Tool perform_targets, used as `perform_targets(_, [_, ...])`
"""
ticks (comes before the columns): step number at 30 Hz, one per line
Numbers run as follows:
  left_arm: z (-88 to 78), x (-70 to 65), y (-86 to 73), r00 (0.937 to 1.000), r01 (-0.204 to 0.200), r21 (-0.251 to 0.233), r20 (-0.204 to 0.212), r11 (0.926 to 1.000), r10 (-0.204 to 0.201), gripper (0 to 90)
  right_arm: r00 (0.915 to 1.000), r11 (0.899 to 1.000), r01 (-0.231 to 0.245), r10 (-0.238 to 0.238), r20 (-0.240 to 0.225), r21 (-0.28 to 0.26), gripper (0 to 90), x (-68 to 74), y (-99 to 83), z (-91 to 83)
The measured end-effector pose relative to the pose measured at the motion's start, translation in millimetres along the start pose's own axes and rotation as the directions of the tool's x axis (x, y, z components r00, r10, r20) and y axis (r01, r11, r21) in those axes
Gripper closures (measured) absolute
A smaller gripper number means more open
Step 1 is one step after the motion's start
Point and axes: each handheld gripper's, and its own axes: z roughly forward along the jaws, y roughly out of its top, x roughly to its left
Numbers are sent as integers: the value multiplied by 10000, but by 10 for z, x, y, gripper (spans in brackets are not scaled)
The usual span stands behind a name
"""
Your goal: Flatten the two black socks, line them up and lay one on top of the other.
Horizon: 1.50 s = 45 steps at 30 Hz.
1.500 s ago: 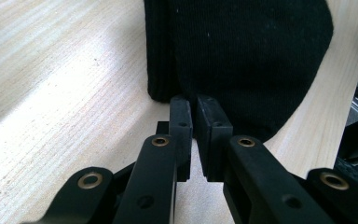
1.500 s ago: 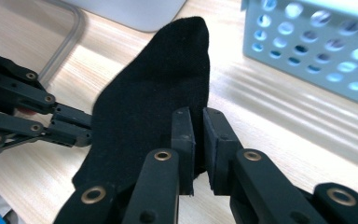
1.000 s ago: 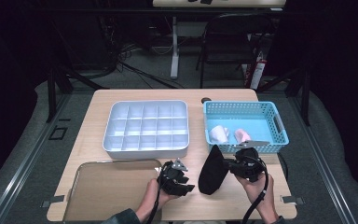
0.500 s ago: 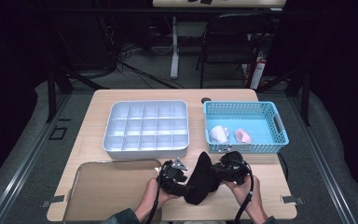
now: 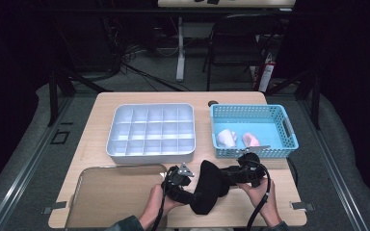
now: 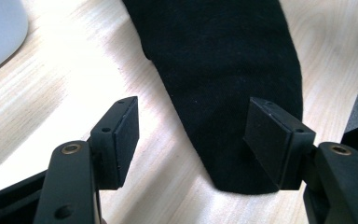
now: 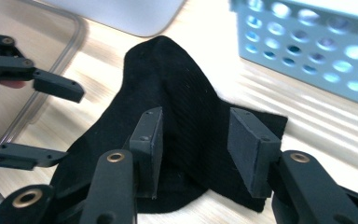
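A: Start at the left claw (image 6: 191,140). What is it doing?

B: Its jaws have just been opening. They stand apart over the toe end of the black sock (image 6: 223,79), one pad over the cloth and one over bare table (image 6: 51,79), and neither pinches it. It looks released.

A: And the right claw (image 7: 196,149)?

B: The same: its jaws have just spread, and the sock (image 7: 168,107) lies under and between the pads with a gap on each side. A second ago this claw held the sock up on edge. Now the sock lies slumped on the table (image 5: 270,207) between the two hands, near the front edge.

A: So the sock is set down?

B: I would judge so, probably to be taken again or folded. Whether one pad brushes the cloth is hard to tell.

A: What is around?

B: A clear tray (image 5: 111,192) just left of the left claw (image 5: 185,185), a white divided box (image 5: 151,132) behind, and a blue basket (image 5: 289,130) with two pale bundles behind the right claw (image 5: 224,175). The other claw is the closest thing in the way.
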Motion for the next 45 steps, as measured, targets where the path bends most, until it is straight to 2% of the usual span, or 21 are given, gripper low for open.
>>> perform_targets(4, [26, 6, -10, 9999, 71, 133, 88, 9999, -72, 367, 9999, 9988, 117, -111, -127, 484, 555, -6, -16, 77])
perform_targets(8, [18, -7, -16, 10000, 7, 61, 89, 10000, -7, 375, 9997, 9988, 54, -66, 245, 485, 524, 3, -8, 79])
perform_targets(12, [8, -46, -26, 10000, -45, -57, 65, 10000, 45, 368, 9965, 9988, -289, 258, 791, 392, 513, -112, -20, 24])
perform_targets(14, [5, -80, -30, 9998, -176, -54, 99, 9998, 176, 359, 9921, 9980, -436, 380, 1195, 450, 513, -169, -35, 16])
perform_targets(18, [0, -214, -47, 9977, -669, -93, 133, 9977, 670, 330, 9912, 9956, -616, 526, 1217, 712, 511, -248, -67, 37])
perform_targets(20, [2, -277, -57, 9956, -926, -53, 111, 9957, 926, 310, 9926, 9963, -534, 455, 1130, 680, 505, -234, -77, 61])
perform_targets(24, [20, -375, -91, 9906, -1356, 131, 191, 9907, 1353, 273, 9945, 9947, -306, 204, 1028, 982, 510, -166, -75, 122])
perform_targets(26, [46, -389, -109, 9888, -1478, 242, 261, 9887, 1471, 247, 9929, 9916, -301, 151, 1177, 1262, 519, -146, -86, 193])
perform_targets(27, [58, -394, -114, 9873, -1578, 318, 223, 9870, 1572, 244, 9911, 9883, -181, -22, 1330, 1515, 528, -151, -85, 219])
perform_targets(31, [118, -449, -127, 9775, -2106, 656, 70, 9754, 2106, 237, 9897, 9864, -309, 76, 1428, 1616, 554, -198, -80, 352])
perform_targets(32, [138, -466, -132, 9769, -2136, 706, 122, 9744, 2132, 238, 9898, 9868, -325, 98, 1421, 1584, 556, -213, -74, 376])
perform_targets(34, [161, -493, -134, 9702, -2404, 908, -89, 9664, 2422, 238, 9891, 9866, -317, 79, 1470, 1602, 554, -226, -57, 408])
perform_targets(37, [184, -499, -137, 9679, -2457, 1046, -270, 9637, 2497, 290, 9892, 9875, -379, 153, 1461, 1533, 539, -221, -56, 397])
perform_targets(39, [186, -472, -143, 9717, -2312, 982, -262, 9679, 2347, 332, 9907, 9888, -268, 66, 1363, 1466, 523, -205, -58, 326])
perform_targets(40, [186, -459, -143, 9719, -2301, 1019, -266, 9678, 2339, 372, 9918, 9923, -303, 148, 1272, 1204, 521, -183, -66, 275])
perform_targets(45, [179, -406, -146, 9774, -2070, 827, -251, 9748, 2097, 498, 9955, 9969, 314, -376, 869, 720, 512, -3, -98, 31])
